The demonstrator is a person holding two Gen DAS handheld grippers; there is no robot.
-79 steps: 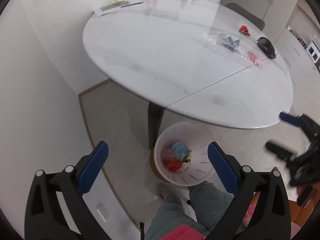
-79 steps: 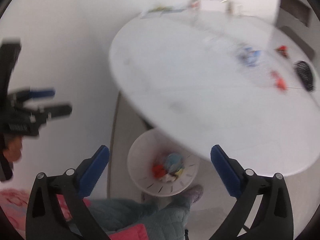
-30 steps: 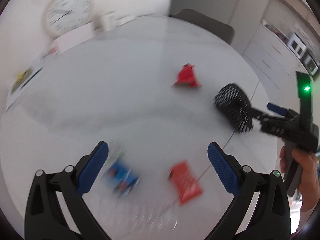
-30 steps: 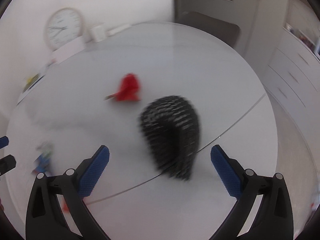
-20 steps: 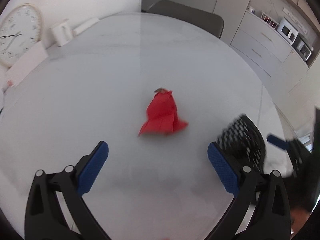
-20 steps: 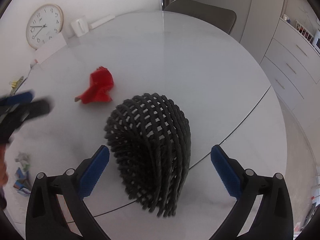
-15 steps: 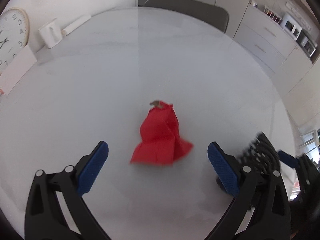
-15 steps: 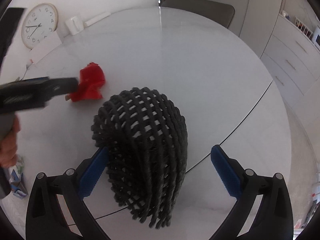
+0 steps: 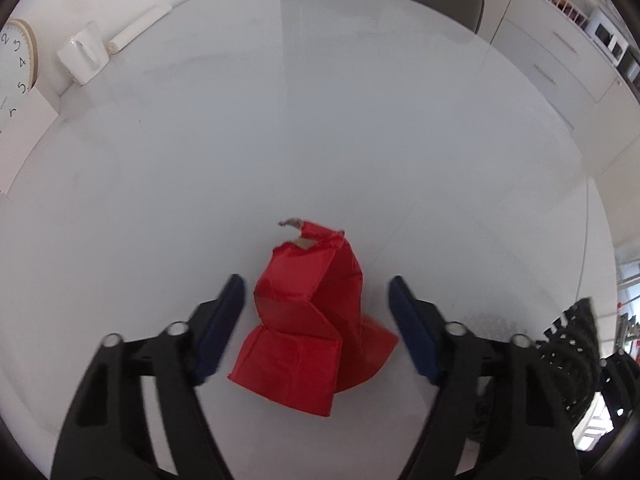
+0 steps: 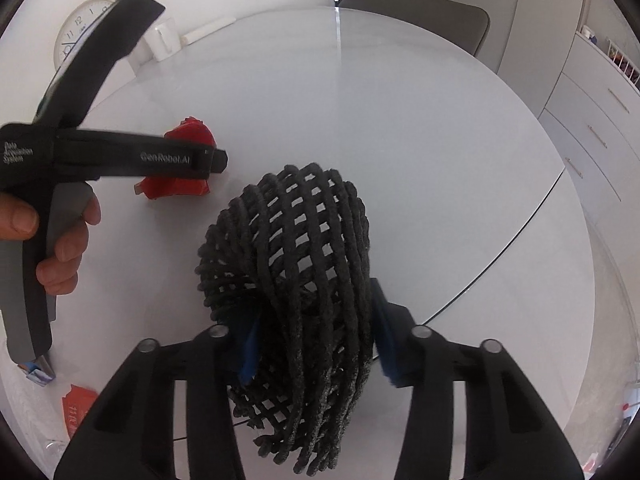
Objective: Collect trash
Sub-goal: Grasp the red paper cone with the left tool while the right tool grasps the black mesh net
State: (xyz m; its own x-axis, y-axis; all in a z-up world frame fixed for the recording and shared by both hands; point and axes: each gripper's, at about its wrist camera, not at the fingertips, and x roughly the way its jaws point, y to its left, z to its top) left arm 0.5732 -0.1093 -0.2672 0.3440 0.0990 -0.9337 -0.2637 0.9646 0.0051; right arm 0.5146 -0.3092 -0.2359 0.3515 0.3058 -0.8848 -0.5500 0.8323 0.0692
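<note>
L tool [image 9: 314, 314] is straddling red paper [image 9: 308, 320], lower centre, jaws apart w/o touching; light, crushable, so pinch mid-fold. R tool [image 10: 312, 334] is squeezing soft black mesh [image 10: 292, 264], centre frame.

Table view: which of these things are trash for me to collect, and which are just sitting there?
For the job:
- red crumpled paper, between the left claw fingers
- black woven net, between the right claw fingers
- red wrapper and small blue packet, near table edge

Just lying about:
- wall clock
- white mug
- grey chair
</note>
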